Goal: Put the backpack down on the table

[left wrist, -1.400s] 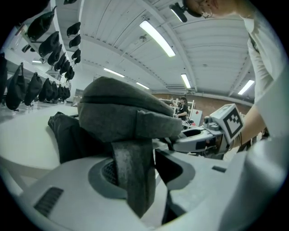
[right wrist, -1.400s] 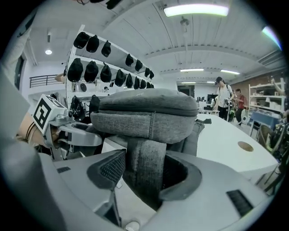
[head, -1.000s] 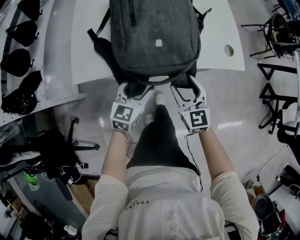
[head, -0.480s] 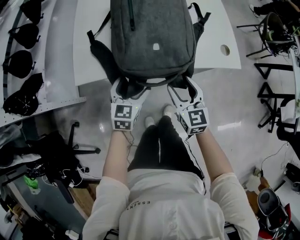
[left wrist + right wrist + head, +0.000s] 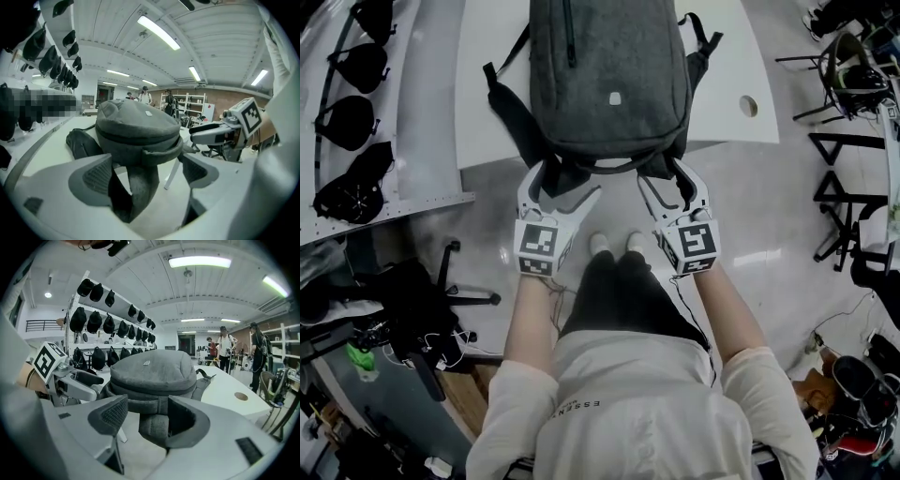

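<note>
A grey backpack (image 5: 609, 84) lies flat on the white table (image 5: 727, 66), its lower end reaching the near edge. My left gripper (image 5: 561, 183) is at that end and its jaws are opening. A dark strap (image 5: 131, 187) hangs loose between them, and the pads (image 5: 91, 176) do not press on it. My right gripper (image 5: 667, 178) stands open beside it at the backpack's lower right corner. A grey padded strap end (image 5: 154, 425) sits in the gap, close to the right-hand finger (image 5: 187, 420). Each gripper view shows the backpack (image 5: 154, 371) straight ahead.
A wall rack of dark caps (image 5: 347, 122) runs along the left. A black chair base (image 5: 441, 281) stands on the floor at lower left, and black stands (image 5: 853, 187) are at the right. The table has a round hole (image 5: 748, 105) near its right corner. People stand far off.
My left gripper's jaws have spread apart and let go of the dark strap. Both grippers have risen a little at the table's edge. The backpack stays on the table.
</note>
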